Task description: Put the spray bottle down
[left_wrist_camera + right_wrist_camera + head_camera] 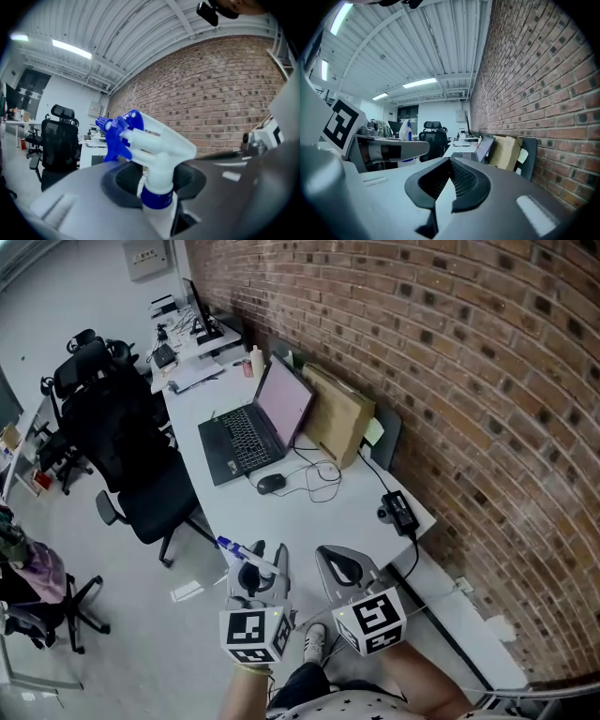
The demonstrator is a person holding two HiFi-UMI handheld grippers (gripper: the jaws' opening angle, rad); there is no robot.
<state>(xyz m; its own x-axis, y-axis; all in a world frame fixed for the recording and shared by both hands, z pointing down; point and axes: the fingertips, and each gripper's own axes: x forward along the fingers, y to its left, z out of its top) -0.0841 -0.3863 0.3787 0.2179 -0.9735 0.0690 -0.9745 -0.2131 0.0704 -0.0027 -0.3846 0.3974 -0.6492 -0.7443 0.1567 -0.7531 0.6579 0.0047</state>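
Note:
A white spray bottle (161,145) with a blue trigger and nozzle stands upright between the jaws of my left gripper (157,185), which is shut on its neck. In the head view the bottle's blue nozzle (232,547) juts left from the left gripper (265,563), held in the air just off the near end of the white desk (347,517). My right gripper (339,566) hovers beside it to the right, with its jaws together and nothing in them (450,180). From the right gripper view the bottle (405,130) shows above the left gripper (389,150).
On the desk lie an open laptop (253,427), a black mouse (271,483) with its cable, a brown paper bag (337,418) and a black adapter (398,509). A black office chair (141,465) stands left of the desk. A brick wall (450,362) runs along the right.

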